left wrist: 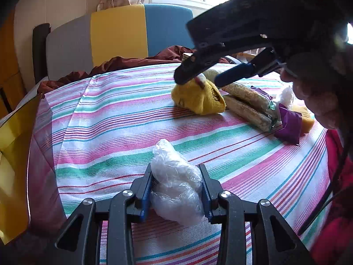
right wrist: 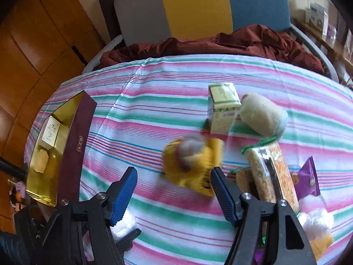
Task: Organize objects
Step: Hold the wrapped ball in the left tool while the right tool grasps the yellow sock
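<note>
My left gripper (left wrist: 176, 170) is shut on a clear plastic-wrapped white bundle (left wrist: 176, 185), which rests on the striped tablecloth (left wrist: 110, 132). In the left wrist view my right gripper (left wrist: 198, 80) hangs open over a yellow knitted item (left wrist: 196, 99). In the right wrist view the same yellow knitted item (right wrist: 194, 165) lies blurred just ahead of the right gripper (right wrist: 174, 190), nearer its right finger. Nothing sits between the blue pads (right wrist: 123, 194).
A gold box with a dark red lid (right wrist: 75, 145) stands at the table's left edge and holds small items. A small pale carton (right wrist: 222, 108), a pale roll (right wrist: 262, 114), cracker packs (right wrist: 273, 176) and a purple packet (right wrist: 306, 176) crowd the right. A chair with a maroon cloth (right wrist: 220, 42) stands behind.
</note>
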Demonstrator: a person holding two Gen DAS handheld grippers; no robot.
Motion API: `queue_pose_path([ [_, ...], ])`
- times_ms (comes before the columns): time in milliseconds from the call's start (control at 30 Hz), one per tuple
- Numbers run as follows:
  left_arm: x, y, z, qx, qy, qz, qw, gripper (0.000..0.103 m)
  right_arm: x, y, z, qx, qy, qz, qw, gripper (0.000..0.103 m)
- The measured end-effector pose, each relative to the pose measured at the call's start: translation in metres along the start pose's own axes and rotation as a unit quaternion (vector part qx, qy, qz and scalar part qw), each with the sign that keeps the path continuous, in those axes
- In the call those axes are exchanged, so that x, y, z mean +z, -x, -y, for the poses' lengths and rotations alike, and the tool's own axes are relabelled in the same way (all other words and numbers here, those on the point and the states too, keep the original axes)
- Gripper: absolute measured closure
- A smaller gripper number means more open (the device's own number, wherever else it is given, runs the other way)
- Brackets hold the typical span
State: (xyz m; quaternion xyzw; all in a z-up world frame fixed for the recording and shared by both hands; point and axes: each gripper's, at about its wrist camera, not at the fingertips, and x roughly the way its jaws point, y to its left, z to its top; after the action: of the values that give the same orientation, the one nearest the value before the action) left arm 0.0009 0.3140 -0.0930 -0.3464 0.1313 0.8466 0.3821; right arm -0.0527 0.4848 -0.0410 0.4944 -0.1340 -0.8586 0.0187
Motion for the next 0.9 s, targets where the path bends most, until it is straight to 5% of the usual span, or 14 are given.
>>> queue_pose_path([
  [333, 0.0, 0.0, 0.003, 0.001, -0.001, 0.0, 1.0, 0.065, 0.007, -0.035, 0.014, -0.048, 0.006, -0.011, 0.999, 0.027],
  [533, -0.002, 0.001, 0.005, 0.005, -0.004, 0.0, 1.0, 0.065, 0.01, -0.031, 0.023, -0.044, -0.007, 0.002, 0.999, 0.052],
  [900, -0.001, 0.004, 0.01, 0.009, -0.009, -0.002, 0.9999, 0.065, 0.011, -0.036, 0.023, -0.06, 0.011, -0.005, 0.998, 0.07],
])
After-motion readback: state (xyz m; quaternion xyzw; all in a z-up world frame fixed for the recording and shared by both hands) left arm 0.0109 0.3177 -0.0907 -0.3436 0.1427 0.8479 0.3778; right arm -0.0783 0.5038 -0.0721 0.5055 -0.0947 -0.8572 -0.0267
